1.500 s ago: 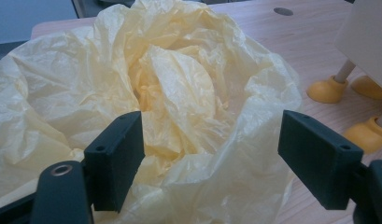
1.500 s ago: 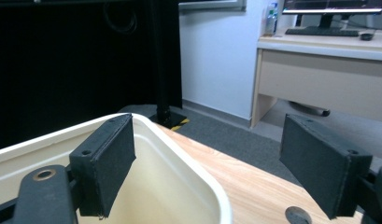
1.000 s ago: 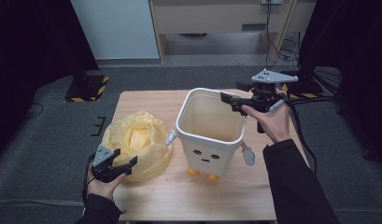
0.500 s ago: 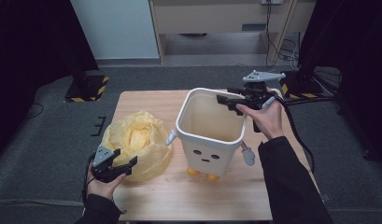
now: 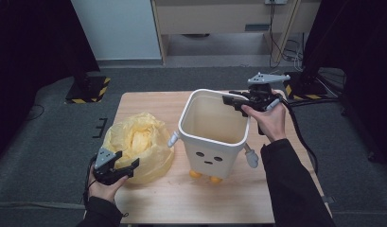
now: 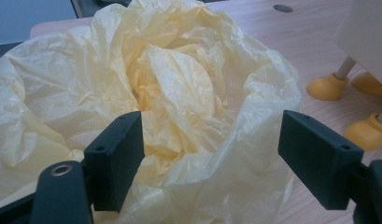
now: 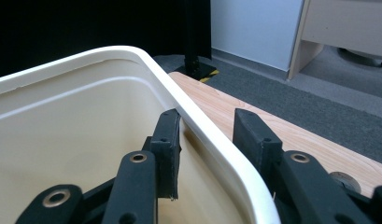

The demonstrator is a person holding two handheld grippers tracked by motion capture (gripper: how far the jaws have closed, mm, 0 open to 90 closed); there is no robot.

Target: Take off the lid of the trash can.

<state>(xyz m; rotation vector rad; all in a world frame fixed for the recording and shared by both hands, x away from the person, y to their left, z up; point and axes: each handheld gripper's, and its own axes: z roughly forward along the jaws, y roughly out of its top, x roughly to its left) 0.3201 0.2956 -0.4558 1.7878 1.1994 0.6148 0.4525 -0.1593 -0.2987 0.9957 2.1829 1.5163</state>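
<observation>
Straddling the far rim of the white waste bin [image 5: 214, 137], the right hand-held gripper [image 5: 230, 100] has just been closing, one jaw inside, one outside, pads not yet pressing. The bin stands upright mid-bench [image 5: 148, 201], mouth up. The left hand-held gripper [image 6: 209, 156] gapes, released, at the yellow bin liner [image 5: 136, 144].

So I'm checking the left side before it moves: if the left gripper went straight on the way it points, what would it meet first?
Most likely the crumpled yellow plastic bag: it lies just beyond the left gripper, whose open jaws frame it.
</observation>
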